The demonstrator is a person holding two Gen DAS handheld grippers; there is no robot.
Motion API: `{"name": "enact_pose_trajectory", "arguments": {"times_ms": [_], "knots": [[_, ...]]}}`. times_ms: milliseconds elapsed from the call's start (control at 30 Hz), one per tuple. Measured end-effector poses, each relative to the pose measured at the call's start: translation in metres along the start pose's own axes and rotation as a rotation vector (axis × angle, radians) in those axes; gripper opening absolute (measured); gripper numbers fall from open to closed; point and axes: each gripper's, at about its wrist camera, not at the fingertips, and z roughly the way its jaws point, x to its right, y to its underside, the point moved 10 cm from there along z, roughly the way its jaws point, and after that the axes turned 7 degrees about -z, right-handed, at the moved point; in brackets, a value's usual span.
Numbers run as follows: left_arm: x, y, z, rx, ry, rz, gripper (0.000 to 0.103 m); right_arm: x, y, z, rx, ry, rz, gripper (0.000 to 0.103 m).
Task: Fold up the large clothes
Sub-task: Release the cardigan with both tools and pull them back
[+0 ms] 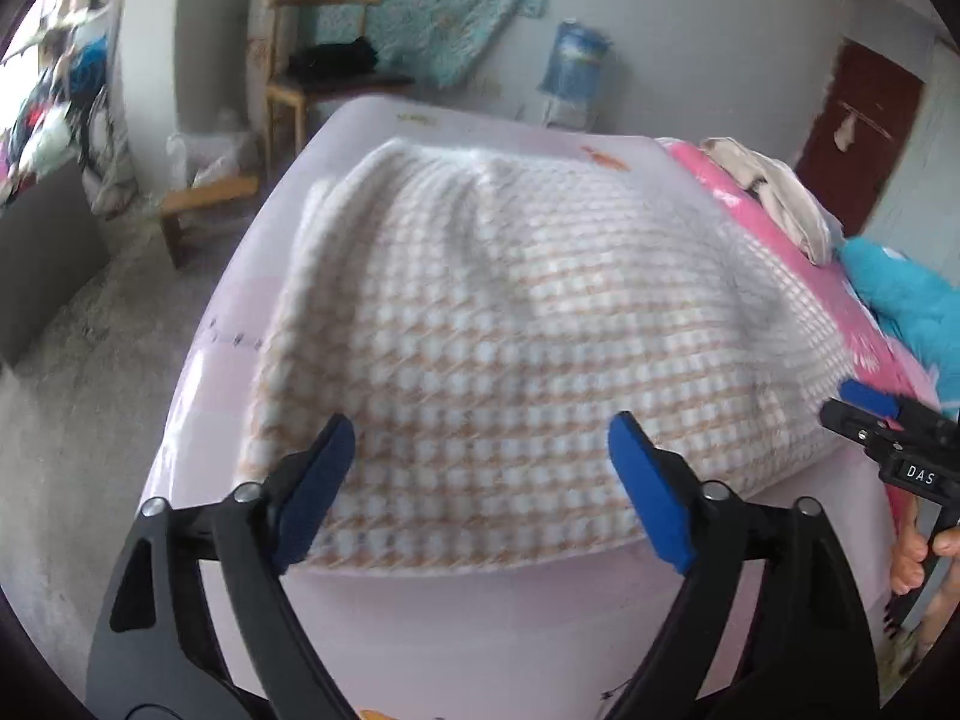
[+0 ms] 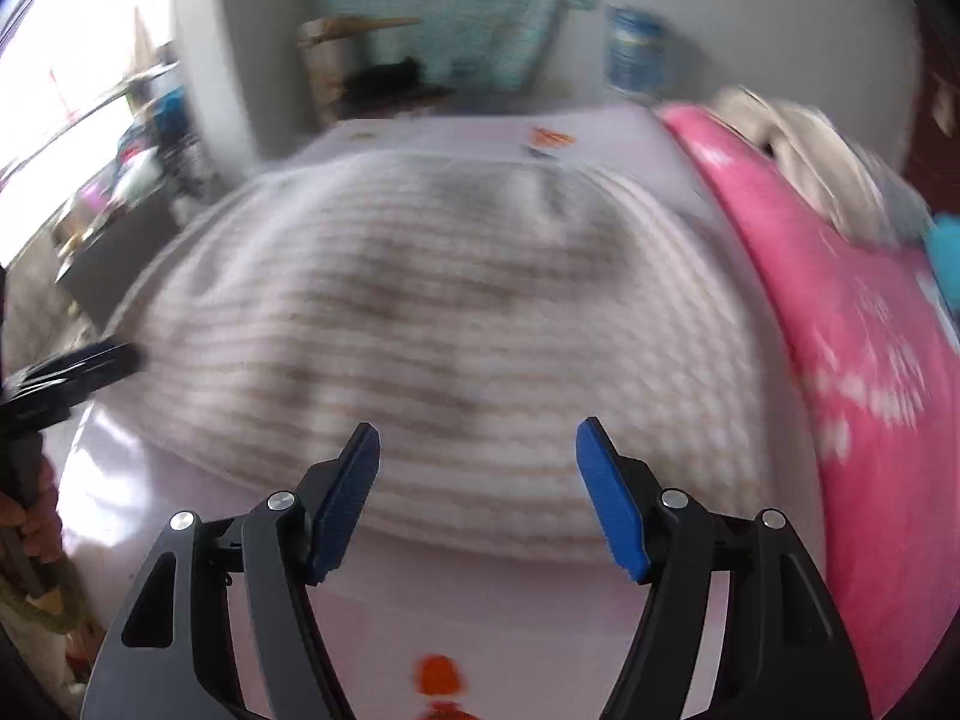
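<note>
A white and tan checked garment (image 1: 498, 324) lies spread flat on the pale pink bed sheet (image 1: 456, 624), filling the middle of the bed. Its near hem runs just ahead of both tools.

The left gripper (image 1: 480, 480) hangs over that near hem with its blue pads (image 1: 651, 498) spread wide apart; nothing is between them, only cloth below. At about three o'clock from it, the tip of the right gripper (image 1: 882, 420) pokes in at the bed's edge, with a person's fingers (image 1: 912, 558) around its handle.

From the right tool's own view, the right gripper (image 2: 477, 492) also stands open with nothing gripped, its pads (image 2: 612, 504) parted over the hem. This view is smeared, so whether the pads brush the fabric I can't say. At nine o'clock the left gripper (image 2: 78, 372) shows as a dark blur by the garment's left edge.

A bright pink quilt (image 1: 780, 228) lies at two o'clock along the bed's right side, with a beige bundle (image 1: 774, 192) on top of it and a turquoise cloth (image 1: 906, 300) just beyond. A wooden chair (image 1: 312, 78) stands at eleven o'clock past the bed's far end.
</note>
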Motion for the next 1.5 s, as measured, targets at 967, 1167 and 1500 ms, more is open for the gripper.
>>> {"name": "enact_pose_trajectory", "arguments": {"times_ms": [967,1167,1500], "knots": [[0.07,0.029,-0.088,0.085,-0.285,0.066,0.095,-0.008,0.025,-0.09,0.129,0.147,0.0,0.097],[0.061,0.046,-0.074,0.022,-0.338,0.03,0.095,-0.007,0.038,-0.076,0.06,0.127,0.042,0.097],[0.059,0.058,-0.068,-0.021,-0.344,0.028,0.095,-0.02,0.051,-0.067,-0.007,0.129,0.001,0.097]]}}
